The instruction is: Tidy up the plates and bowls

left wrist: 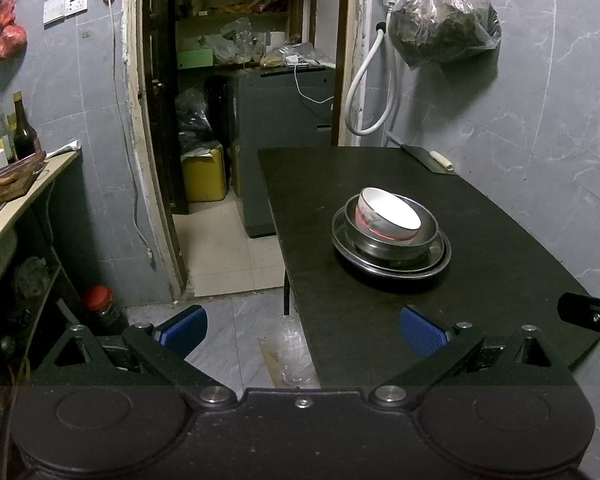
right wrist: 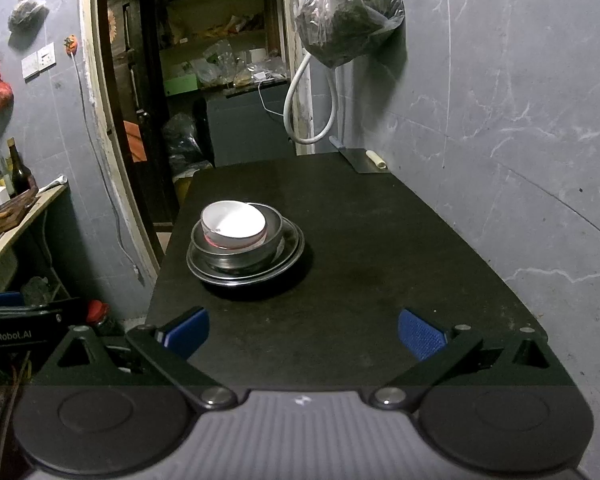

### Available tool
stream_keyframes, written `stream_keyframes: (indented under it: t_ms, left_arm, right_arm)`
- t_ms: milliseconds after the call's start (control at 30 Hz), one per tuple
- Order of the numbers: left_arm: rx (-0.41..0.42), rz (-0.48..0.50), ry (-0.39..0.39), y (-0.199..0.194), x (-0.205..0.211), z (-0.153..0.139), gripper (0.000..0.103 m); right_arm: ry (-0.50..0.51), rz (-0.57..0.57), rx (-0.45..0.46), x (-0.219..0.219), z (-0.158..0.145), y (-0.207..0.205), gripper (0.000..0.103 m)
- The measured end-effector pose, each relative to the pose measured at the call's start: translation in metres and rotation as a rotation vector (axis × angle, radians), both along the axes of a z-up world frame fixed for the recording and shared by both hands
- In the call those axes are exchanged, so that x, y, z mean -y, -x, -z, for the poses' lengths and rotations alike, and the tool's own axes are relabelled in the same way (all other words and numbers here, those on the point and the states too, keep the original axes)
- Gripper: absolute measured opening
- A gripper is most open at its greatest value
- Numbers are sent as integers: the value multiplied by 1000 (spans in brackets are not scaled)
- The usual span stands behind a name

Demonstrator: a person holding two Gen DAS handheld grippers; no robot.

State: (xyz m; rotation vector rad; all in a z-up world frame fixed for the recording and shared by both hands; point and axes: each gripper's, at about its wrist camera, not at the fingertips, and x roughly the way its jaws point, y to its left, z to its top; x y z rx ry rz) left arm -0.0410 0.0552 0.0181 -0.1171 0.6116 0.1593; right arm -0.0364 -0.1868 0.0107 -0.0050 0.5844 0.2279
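Sitting beyond both empty gripper (left wrist: 303, 331) tips, stacked bowls (left wrist: 390, 226)

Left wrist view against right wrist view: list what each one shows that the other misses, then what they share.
Only the left wrist view shows the yellow container on the floor inside the doorway and the pale floor tiles beyond it. Only the right wrist view shows the small dark bag hung high on the left wall and the "GenRobot.AI" print on the left gripper's body. Both show the white bowl tilted inside the steel bowl on the steel plate, the black table, the cleaver, the hanging bag, and open blue fingers.
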Motion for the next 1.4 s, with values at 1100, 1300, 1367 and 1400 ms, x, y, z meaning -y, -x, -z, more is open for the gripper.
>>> stream_keyframes:
  t_ms: [1100,1300,1367,1400]
  left_arm:
    - [-11,8,1,-7,-2,3,102]
    - [-12,9,2,-7,-2,4,102]
    - [-13,11,2,-7,-2,5,102]
    - [-14,12,2,-7,-3,6,102]
  right_arm:
    - [4,4,-10,-1,3,-3,103]
    - [8,8,-13,-3,5,-3,103]
    - [7,8,-12,-3,5,-3,103]
    - [7,10,-13,-3,6,-3,103]
